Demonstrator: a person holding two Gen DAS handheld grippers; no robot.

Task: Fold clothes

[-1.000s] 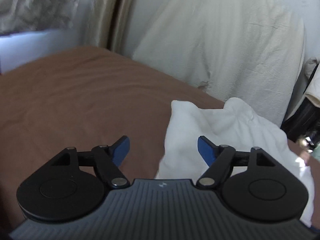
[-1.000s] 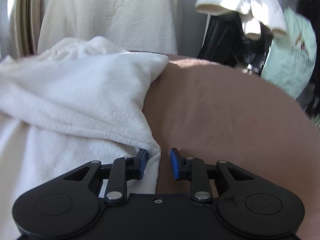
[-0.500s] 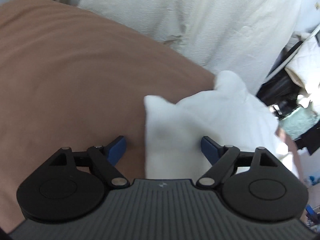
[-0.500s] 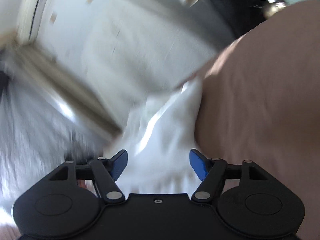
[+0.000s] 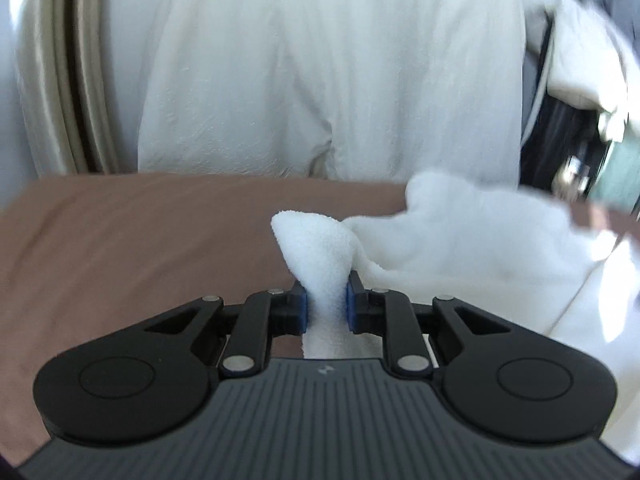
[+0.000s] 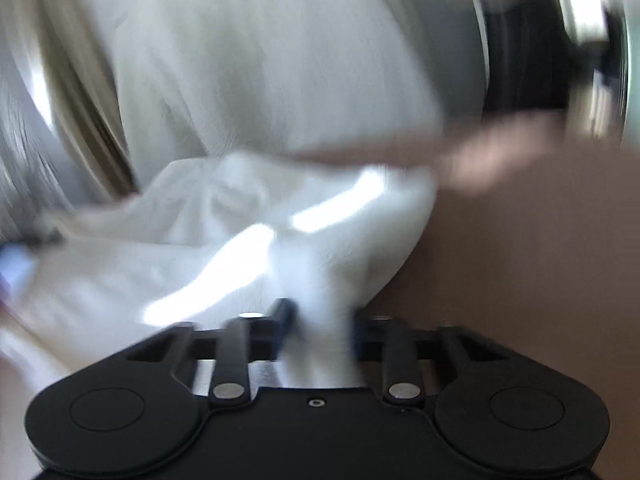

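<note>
Both grippers clenched on white fleece garment (image 5: 460,236), jaws just closed with cloth between. Left gripper (image 5: 326,308) pinches corner tuft poking up at 12 o'clock of pads. Right gripper (image 6: 322,332) bites bunched fold, view blurred. Garment lies crumpled on brown bedsheet (image 5: 140,248), bulk at 2 o'clock of left gripper; cream pillow (image 5: 320,80) behind. Risks: thin corner bite slips when pulled taut; right grip likely takes several layers, so fold skews; fleece may drag sheet.
</note>
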